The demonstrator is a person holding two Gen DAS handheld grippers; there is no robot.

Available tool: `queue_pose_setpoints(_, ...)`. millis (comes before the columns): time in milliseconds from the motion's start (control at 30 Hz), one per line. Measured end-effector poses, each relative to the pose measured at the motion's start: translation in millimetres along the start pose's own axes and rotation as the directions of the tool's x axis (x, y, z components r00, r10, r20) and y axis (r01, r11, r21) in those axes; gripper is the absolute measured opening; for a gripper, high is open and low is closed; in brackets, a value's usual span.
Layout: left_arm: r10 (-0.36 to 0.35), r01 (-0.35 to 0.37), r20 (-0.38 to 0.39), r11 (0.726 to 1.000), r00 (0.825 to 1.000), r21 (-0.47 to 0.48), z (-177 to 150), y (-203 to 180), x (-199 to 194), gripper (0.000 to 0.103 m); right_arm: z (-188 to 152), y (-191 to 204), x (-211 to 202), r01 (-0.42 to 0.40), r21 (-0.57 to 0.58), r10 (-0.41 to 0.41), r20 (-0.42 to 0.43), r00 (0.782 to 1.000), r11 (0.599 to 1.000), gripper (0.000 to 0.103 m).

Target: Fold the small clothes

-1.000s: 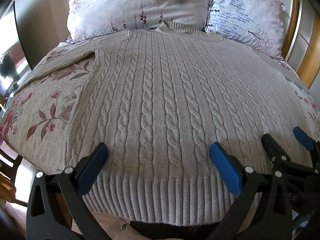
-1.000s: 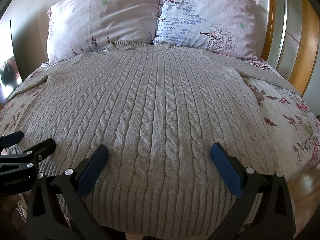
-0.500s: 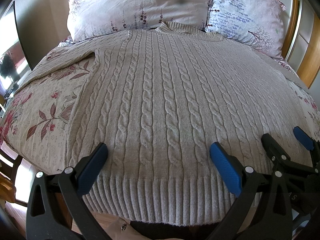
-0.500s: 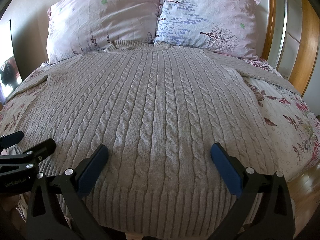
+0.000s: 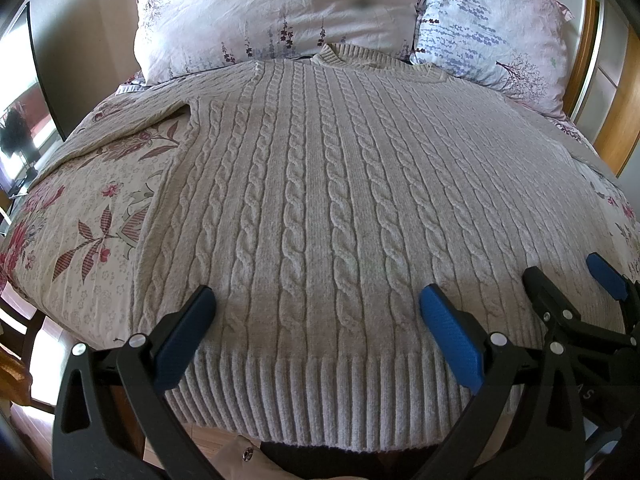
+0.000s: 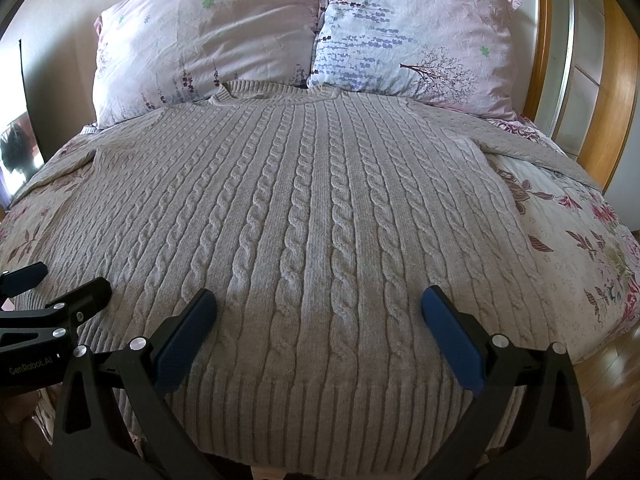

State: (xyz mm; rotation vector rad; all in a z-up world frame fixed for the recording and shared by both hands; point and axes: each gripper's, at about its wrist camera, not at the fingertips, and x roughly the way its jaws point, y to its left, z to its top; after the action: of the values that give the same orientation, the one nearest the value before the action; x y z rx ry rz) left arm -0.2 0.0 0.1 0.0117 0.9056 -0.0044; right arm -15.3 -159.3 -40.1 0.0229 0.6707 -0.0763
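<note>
A grey cable-knit sweater (image 5: 320,208) lies flat and face up on a bed, spread over a floral bedspread (image 5: 92,216) and filling the centre of both wrist views. Its ribbed hem (image 5: 320,400) runs along the lower part of the frame at the near edge of the bed, and its round collar (image 5: 360,54) sits at the top centre, touching the two pillows. In the left wrist view a pink floral pillow (image 5: 272,8) occupies the upper left and a pale blue-printed pillow (image 5: 492,28) the upper right. One sleeve (image 5: 132,120) stretches out toward the left edge of the frame; in the right wrist view the other sleeve (image 6: 532,148) runs toward the right, near a wooden headboard (image 6: 612,92).

The left gripper (image 5: 316,320) hovers just above the sweater near the hem, its blue-padded fingers (image 5: 188,332) spread wide apart and holding nothing. The right gripper (image 6: 318,320) sits likewise over the hem, its fingers (image 6: 452,336) also wide apart and empty. Each gripper shows in the other's view: the right one at the lower right edge of the left wrist view, the left one at the lower left edge of the right wrist view, so the two are side by side along the hem.

At the bottom centre of the left wrist view, beige fabric with a button (image 5: 246,455) shows below the hem.
</note>
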Motion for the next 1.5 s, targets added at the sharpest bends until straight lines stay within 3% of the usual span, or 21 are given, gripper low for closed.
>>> queue_pose_setpoints(1033,0.000,0.000,-0.006,1.000,1.000,0.003,0.2,0.1,0.3,0.101,-4.9,-5.8,1.9,-0.008,-0.004,0.008,-0.008,1.000,1.000,0.102)
queue_pose_setpoints(1300,-0.002,0.003,-0.041,1.000,0.999,0.024,6.6,-1.3,4.8,0.101,-0.3,-11.6,8.7,-0.090,-0.081,0.091,0.004,0.996,0.993,0.102)
queue_pose_setpoints(1500,-0.022,0.023,-0.024,0.999,0.999,0.049,13.0,0.3,8.5,0.101,9.4,-19.2,13.5,-0.156,-0.129,0.157,-0.005,0.988,0.979,0.102)
